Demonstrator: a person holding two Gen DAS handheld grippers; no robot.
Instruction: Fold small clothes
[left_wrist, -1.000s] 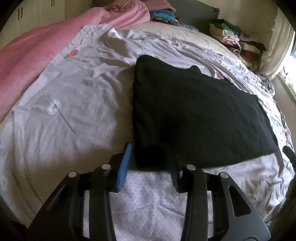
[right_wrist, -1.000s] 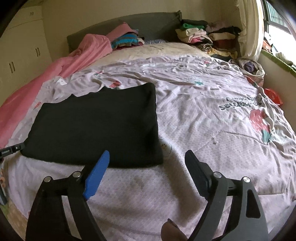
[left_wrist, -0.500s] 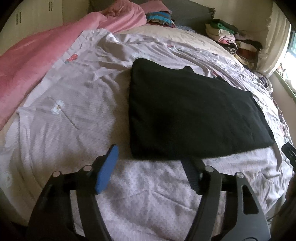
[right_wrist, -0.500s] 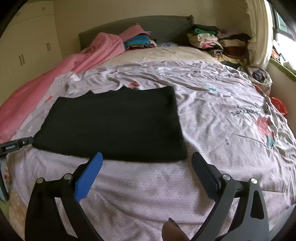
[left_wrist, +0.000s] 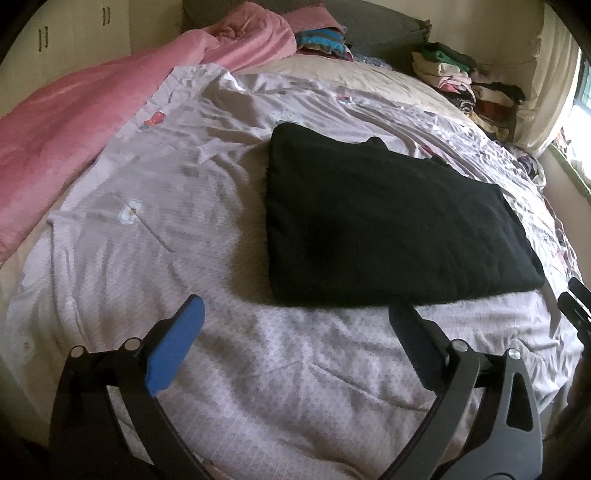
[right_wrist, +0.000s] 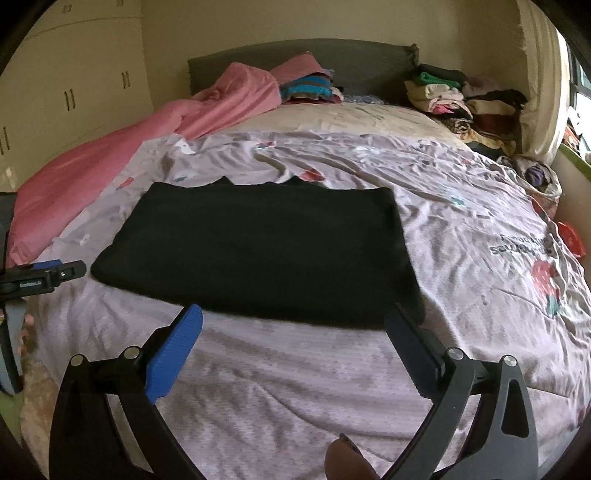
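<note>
A black garment lies folded into a flat rectangle on the lilac printed sheet of a bed. My left gripper hovers just off the garment's near edge, towards its left corner; its jaws are opening and nothing is between them. My right gripper stands open over the near edge towards the right corner, also holding nothing. In the right wrist view the left gripper shows at the far left. A fingertip of the person shows at the bottom.
A pink blanket is bunched along the bed's left side. Piles of folded clothes and striped ones sit by the headboard. Cream wardrobe doors stand at the left; a red object lies off the bed's right edge.
The left jaws let go of the garment's near edge and spread wide. Both grippers drew back from the garment, and the right one opened a little more.
</note>
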